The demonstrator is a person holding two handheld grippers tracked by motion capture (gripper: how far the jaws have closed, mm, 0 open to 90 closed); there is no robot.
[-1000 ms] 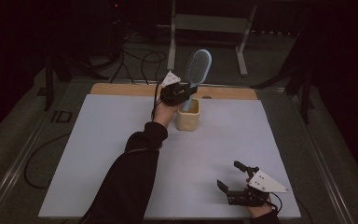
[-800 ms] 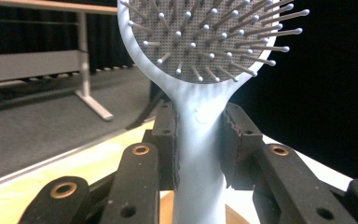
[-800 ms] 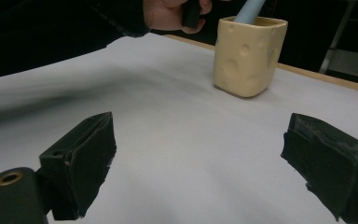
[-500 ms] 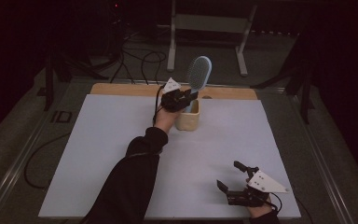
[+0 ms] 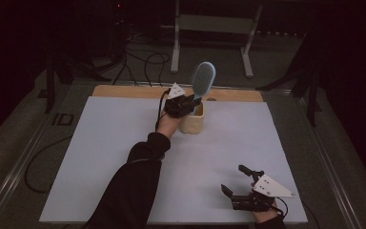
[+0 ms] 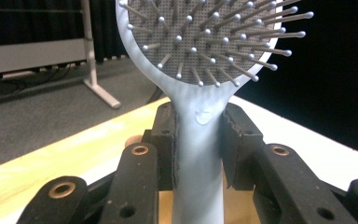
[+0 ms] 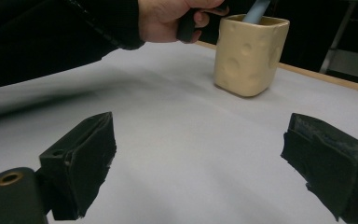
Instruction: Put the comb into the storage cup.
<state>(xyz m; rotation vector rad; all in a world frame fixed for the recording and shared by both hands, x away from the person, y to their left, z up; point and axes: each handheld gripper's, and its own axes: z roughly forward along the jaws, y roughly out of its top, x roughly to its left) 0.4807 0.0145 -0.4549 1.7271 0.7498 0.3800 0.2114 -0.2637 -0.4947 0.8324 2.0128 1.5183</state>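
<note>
My left arm [image 5: 133, 181], in a dark sleeve, reaches forward over the worktop, almost fully stretched, and the hand [image 5: 167, 125] is wrapped around the left gripper [image 5: 185, 102] at the far side. Its two fingers [image 6: 235, 144] are closed tight, pressing from both sides on what stands between them. My right gripper [image 5: 242, 183] is low at the near edge, just above the worktop, with my hand behind it. Its fingers [image 7: 81, 161] stand wide apart and they hold nothing. The two grippers are well apart from each other.
</note>
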